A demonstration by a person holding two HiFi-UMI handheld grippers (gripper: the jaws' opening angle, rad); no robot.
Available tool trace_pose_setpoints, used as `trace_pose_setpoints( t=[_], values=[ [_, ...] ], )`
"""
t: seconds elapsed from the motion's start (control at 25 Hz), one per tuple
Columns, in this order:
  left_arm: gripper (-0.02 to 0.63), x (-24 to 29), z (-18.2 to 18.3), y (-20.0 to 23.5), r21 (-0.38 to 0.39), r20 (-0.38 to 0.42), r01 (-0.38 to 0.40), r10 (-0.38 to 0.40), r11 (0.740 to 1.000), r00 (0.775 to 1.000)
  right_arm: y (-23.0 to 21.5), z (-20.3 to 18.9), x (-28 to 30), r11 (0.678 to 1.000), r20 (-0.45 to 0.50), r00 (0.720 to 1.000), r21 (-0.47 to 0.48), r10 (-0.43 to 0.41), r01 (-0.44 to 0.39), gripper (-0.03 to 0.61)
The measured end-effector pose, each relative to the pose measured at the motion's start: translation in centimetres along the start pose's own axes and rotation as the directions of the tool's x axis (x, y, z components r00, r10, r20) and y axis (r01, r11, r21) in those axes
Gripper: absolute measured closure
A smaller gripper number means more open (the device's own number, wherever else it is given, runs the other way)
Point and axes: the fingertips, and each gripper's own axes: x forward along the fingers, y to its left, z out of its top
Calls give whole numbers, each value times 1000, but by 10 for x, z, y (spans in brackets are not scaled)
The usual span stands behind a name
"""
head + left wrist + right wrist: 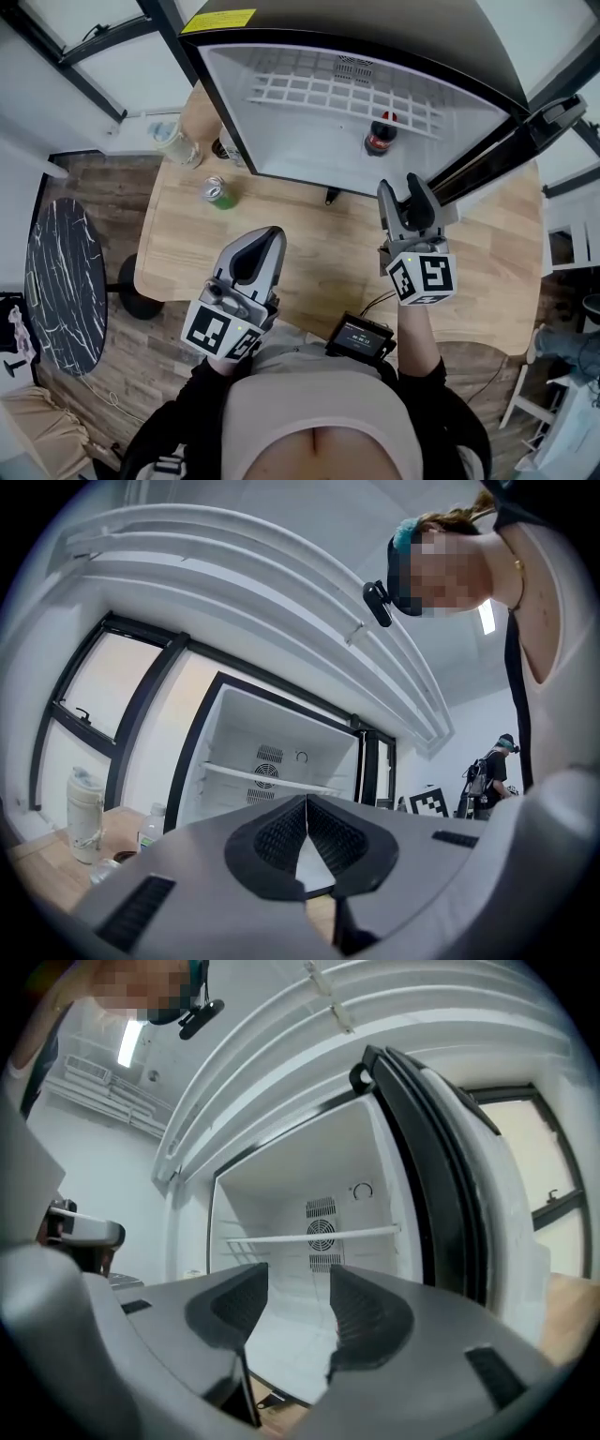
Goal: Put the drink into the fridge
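Jaws spread and empty on the right gripper (399, 187), the left gripper (272, 236) pressed together. The cola bottle (382, 134) stands inside the fridge (281, 161) near its front lip, so a hard swing of the door (506, 150) could topple it.

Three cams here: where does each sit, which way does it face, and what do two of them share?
Head view: on the person's head, looking steeply down at the table and open fridge; shows left claw, right claw, forearms, torso.
Left gripper view: on the left claw, facing the fridge interior; shut jaws in front, person's upper body at right.
Right gripper view: on the right claw, facing the fridge; jaws apart, empty.
Shared: both gripper views show the fridge's shelf and rear vent.
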Motion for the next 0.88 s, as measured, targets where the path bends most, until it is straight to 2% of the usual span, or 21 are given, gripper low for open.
trace_pose_setpoints(
  t=[0.16, 0.4, 0.6, 0.88],
  values=[
    [606, 7, 5, -6, 6, 14, 24, -24, 1000, 1000, 4, 35, -21, 998, 67, 998, -70, 2, 3, 449],
    [606, 14, 11, -14, 11, 27, 58, -58, 998, 998, 6, 63, -49, 996, 123, 992, -92, 8, 3, 514],
    [606, 16, 17, -19, 16, 34, 77, -77, 997, 996, 5, 58, -69, 990, 96, 995, -137, -5, 18, 538],
    [606, 15, 23, -26, 29, 30, 118, -118, 993, 992, 24, 52, -81, 994, 72, 997, -108, 21, -13, 546]
  ],
)
